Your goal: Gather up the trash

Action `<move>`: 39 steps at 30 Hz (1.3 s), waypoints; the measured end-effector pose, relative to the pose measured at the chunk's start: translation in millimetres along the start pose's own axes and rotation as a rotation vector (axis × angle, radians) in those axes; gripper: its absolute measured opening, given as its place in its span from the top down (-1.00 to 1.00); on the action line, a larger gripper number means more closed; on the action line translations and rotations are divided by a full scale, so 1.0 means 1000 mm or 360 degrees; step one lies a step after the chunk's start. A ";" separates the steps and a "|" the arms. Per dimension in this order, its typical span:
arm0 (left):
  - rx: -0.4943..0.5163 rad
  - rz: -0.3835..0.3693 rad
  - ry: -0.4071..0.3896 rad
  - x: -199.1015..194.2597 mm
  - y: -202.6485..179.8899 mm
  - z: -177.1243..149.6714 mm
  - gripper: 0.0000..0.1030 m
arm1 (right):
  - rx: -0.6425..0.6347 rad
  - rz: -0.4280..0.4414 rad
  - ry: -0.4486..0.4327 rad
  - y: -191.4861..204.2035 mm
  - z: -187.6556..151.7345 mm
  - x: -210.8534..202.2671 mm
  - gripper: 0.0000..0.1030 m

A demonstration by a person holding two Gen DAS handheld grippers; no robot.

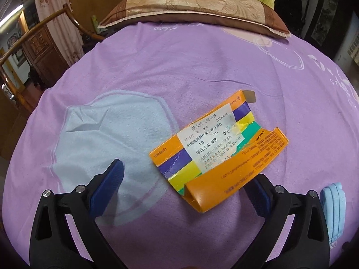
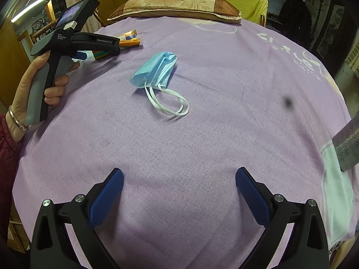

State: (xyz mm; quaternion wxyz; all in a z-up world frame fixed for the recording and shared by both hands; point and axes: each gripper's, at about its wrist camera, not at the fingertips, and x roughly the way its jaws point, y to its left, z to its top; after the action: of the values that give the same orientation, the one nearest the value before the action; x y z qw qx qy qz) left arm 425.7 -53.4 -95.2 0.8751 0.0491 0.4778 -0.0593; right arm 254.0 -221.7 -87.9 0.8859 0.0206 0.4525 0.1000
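One right finger [image 1: 258, 196] apparently hidden behind carton [image 1: 215, 148].

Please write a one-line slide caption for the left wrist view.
Open left tool poised over a flattened orange box on the purple bedsheet, a blue face mask at its right.

A bedroom in a home: a bed spread with a purple sheet [image 2: 202, 134] carries a brown and gold pillow [image 1: 193, 6] at its head. A floral curtain [image 1: 56, 18], a carved wooden cabinet [image 1: 42, 44] and a yellow-draped chair [image 2: 242, 4] stand around it.
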 end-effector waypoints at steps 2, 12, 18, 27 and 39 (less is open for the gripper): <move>-0.0011 -0.0034 -0.0004 -0.002 0.001 0.000 -0.89 | 0.0030 0.0002 0.0060 -0.001 0.008 0.002 -0.92; -0.0050 -0.0138 -0.0176 -0.027 0.009 0.007 -0.89 | 0.0202 0.0226 -0.0142 0.019 0.083 0.011 -0.89; -0.0094 -0.0246 -0.0193 -0.028 0.015 0.010 -0.89 | 0.0265 0.0217 -0.0112 0.016 0.102 0.046 -0.31; -0.0050 -0.0287 -0.0161 -0.014 0.009 0.014 -0.89 | 0.0307 0.0183 -0.0191 -0.035 0.065 0.019 0.47; 0.0490 -0.0557 -0.0026 -0.024 -0.062 -0.016 -0.88 | 0.0329 0.0231 -0.0176 -0.046 0.057 0.013 0.39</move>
State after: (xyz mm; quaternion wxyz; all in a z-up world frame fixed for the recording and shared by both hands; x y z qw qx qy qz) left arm 390.2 -111.2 -85.4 0.8374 0.0979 0.4574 -0.2827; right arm 314.9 -260.9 -70.7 0.8931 0.1498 0.4083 0.1152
